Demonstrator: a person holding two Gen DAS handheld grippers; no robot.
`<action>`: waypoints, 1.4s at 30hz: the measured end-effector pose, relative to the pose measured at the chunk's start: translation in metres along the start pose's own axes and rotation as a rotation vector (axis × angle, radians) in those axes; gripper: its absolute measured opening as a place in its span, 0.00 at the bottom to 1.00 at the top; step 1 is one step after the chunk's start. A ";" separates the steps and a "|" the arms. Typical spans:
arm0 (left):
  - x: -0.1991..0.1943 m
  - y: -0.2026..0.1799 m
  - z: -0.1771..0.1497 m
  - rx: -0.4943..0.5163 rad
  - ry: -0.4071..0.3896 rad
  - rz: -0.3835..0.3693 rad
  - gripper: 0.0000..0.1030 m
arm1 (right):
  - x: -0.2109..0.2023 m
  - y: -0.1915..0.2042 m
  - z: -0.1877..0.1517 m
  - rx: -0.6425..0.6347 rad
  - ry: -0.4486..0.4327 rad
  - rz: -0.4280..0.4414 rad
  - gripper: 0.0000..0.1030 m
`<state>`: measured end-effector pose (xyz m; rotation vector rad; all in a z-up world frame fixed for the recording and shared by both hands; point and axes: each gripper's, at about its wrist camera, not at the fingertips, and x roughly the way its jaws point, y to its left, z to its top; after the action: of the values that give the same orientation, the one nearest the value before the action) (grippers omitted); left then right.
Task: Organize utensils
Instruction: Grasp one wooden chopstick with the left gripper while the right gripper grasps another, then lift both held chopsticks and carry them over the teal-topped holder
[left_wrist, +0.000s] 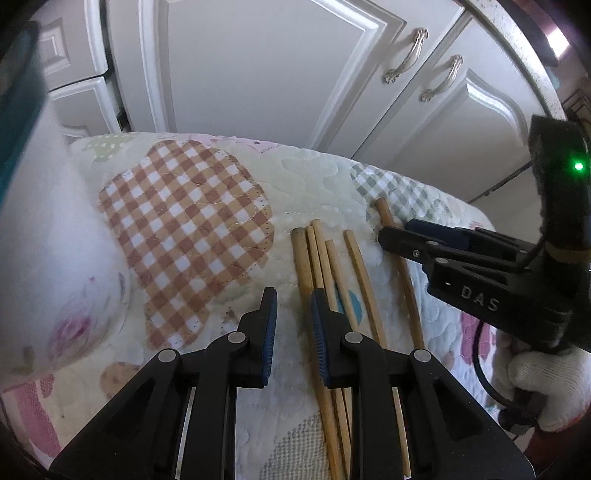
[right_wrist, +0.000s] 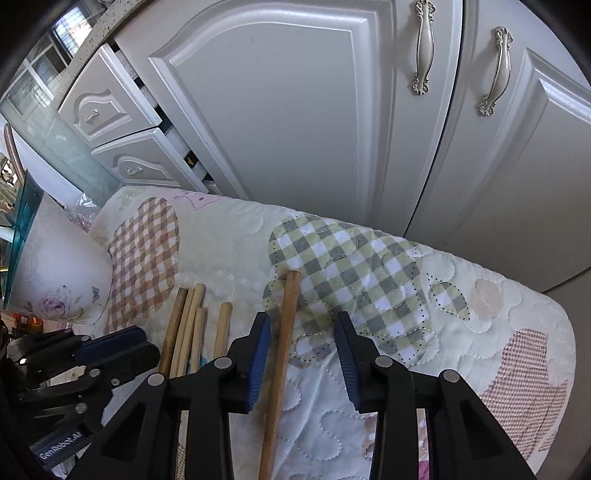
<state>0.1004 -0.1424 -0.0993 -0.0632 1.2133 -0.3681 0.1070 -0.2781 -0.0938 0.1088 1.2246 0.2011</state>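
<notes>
Tools: my left tool (left_wrist: 293, 306) part open, empty, above four bunched chopsticks (left_wrist: 325, 266); my right tool (right_wrist: 303, 332) part open, straddling a lone stick (right_wrist: 282, 350) without gripping it. Quilt (left_wrist: 192, 229): padded, stitched, checked patches, covering the tabletop. Sticks: round, pale wood, lying flat. Cup (right_wrist: 59, 273): white, floral, teal rim, left of the sticks. Cabinets (right_wrist: 295, 110): white panelled doors behind.

The quilted surface (right_wrist: 480, 317) to the right of the right gripper (right_wrist: 302, 332) lies bare to its edge. On its left, four chopsticks (right_wrist: 192, 325) lie bunched, with the left gripper (left_wrist: 293, 306) beside them. Beyond the left gripper, a floral cup (right_wrist: 62, 273) stands. White cabinet doors (right_wrist: 295, 110) close off the far side.
</notes>
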 end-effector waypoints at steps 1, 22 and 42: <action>0.002 -0.002 0.000 0.003 0.001 0.001 0.18 | -0.001 -0.001 -0.001 0.000 0.001 0.002 0.34; -0.003 -0.004 0.015 0.004 -0.013 -0.013 0.07 | -0.012 -0.003 -0.005 -0.026 0.007 0.017 0.08; -0.174 0.004 -0.050 0.108 -0.283 -0.131 0.06 | -0.182 0.041 -0.058 -0.064 -0.263 0.122 0.07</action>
<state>0.0030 -0.0771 0.0393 -0.0984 0.9100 -0.5205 -0.0108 -0.2779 0.0621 0.1497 0.9493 0.3222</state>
